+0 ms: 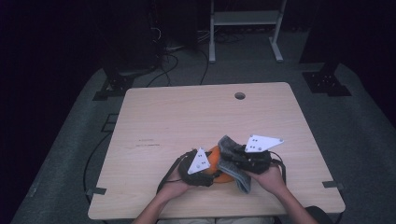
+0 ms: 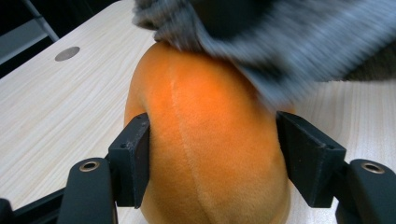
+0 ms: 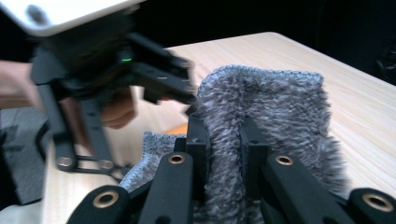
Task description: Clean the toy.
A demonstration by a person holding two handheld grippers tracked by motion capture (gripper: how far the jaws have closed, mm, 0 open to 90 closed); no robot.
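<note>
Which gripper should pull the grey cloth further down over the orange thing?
The right gripper, probably: it is already clamped on the grey cloth, which lies against the orange plush. The left gripper is occupied holding the plush steady.

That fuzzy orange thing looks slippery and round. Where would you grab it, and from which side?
Across its broad middle, coming in level from the person's side, as the left tool does now: one jaw presses each flank of the orange plush object. The sides there run nearly parallel, while the top narrows into a dome and the grey cloth covers it.
</note>
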